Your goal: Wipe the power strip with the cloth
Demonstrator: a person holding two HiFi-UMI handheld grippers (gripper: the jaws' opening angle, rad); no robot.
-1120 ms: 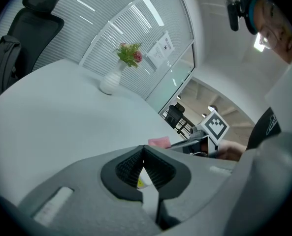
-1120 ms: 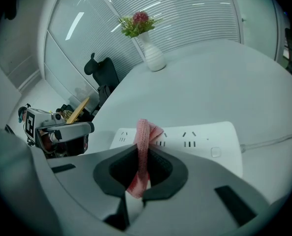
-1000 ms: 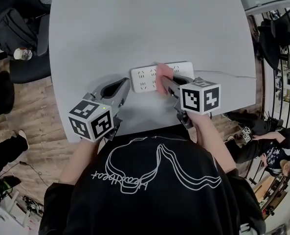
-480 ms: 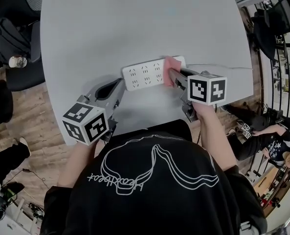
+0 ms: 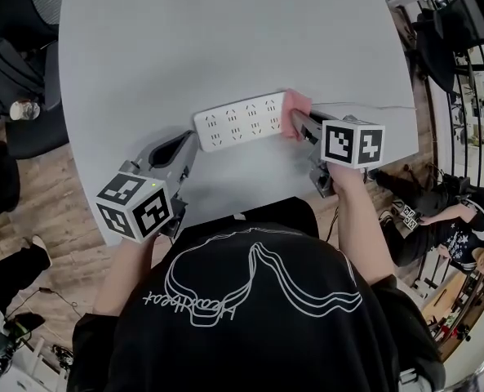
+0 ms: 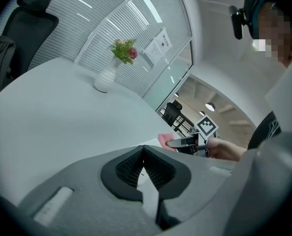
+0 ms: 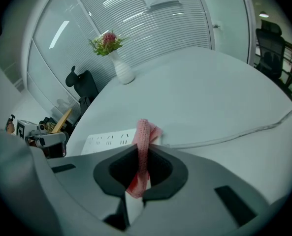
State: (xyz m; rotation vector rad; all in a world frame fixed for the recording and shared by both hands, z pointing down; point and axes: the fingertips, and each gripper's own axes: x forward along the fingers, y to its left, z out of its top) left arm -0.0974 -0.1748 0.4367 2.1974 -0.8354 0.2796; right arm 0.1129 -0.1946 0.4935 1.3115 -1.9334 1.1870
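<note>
Head view, far left: black office chair [image 5: 17,72] on wood floor [image 5: 37,194], beside the grey table [image 5: 225,39].

Lower left: left claw [image 5: 190,140] w/ its marker cube [image 5: 135,207] angles up toward the left end of the power strip [image 5: 237,121]. Tip sits just beside that end; can't tell if it touches. In the left gripper view the claw [image 6: 143,156] has both jaws together at the tips, nothing between them. A white vase w/ flowers [image 6: 109,75] stands further back on the table, upper centre of that frame.

Centre: the white power strip lies flat on the table, slightly tilted, right end higher in the frame, sockets up.

Right of centre: pink cloth [image 5: 297,104] lies over the strip's right end. Right claw [image 5: 295,121] is clamped on the cloth, marker cube [image 5: 353,143] behind it. Right gripper view confirms: cloth [image 7: 145,132] is pinched upright between the jaws of the claw [image 7: 142,149], w/ the strip [image 7: 109,140] just past it on the left and the vase [image 7: 122,70] at upper centre.

Right: thin white cable [image 5: 364,106] runs from the strip's right end toward the table edge.
</note>
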